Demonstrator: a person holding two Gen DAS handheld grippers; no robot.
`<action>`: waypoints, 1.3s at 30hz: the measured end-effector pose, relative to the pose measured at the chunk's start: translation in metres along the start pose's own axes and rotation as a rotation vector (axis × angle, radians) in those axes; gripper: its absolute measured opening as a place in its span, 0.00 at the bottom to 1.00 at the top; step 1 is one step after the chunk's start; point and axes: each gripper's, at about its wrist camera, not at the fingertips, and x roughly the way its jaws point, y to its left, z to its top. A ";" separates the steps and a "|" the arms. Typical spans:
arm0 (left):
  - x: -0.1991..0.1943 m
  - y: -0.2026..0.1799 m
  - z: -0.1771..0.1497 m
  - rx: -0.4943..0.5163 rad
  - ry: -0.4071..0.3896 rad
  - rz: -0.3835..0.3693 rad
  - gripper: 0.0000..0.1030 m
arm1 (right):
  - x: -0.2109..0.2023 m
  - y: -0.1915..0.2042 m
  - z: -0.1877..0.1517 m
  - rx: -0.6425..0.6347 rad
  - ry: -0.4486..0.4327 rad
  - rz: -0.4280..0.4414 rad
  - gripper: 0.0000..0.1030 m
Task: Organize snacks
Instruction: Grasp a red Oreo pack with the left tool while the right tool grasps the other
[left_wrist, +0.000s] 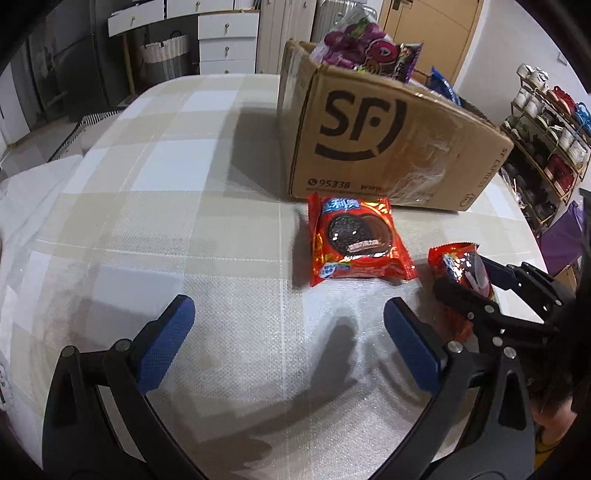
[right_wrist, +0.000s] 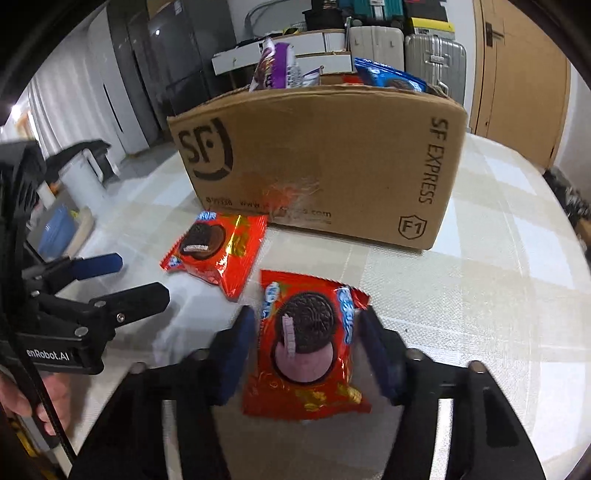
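Note:
Two red Oreo packs lie on the checked tablecloth in front of an open SF cardboard box (left_wrist: 369, 147) (right_wrist: 332, 166). My right gripper (right_wrist: 306, 317) has its blue pads against both sides of the nearer Oreo pack (right_wrist: 306, 350); in the left wrist view the same pack (left_wrist: 458, 266) sits between the right gripper's fingers (left_wrist: 461, 273). The other Oreo pack (left_wrist: 354, 243) (right_wrist: 214, 247) lies flat close to the box's front wall. My left gripper (left_wrist: 288, 310) (right_wrist: 142, 277) hovers open over bare cloth to the left of it, holding nothing.
A purple snack bag (left_wrist: 354, 44) (right_wrist: 273, 70) and a blue pack (right_wrist: 388, 77) stick out of the box. A shoe rack (left_wrist: 546, 140) stands off the table's right side, suitcases (right_wrist: 432, 55) behind. The table's rounded edge (left_wrist: 110, 122) curves at the left.

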 end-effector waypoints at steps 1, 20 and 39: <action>0.003 0.000 0.002 -0.002 0.004 0.004 0.99 | 0.001 0.002 0.001 -0.009 0.001 0.004 0.46; 0.026 -0.022 0.036 -0.053 0.017 -0.074 0.99 | -0.025 -0.044 -0.005 0.240 -0.183 0.244 0.45; 0.026 -0.034 0.069 -0.005 0.023 -0.083 0.42 | -0.035 -0.060 -0.019 0.279 -0.191 0.261 0.45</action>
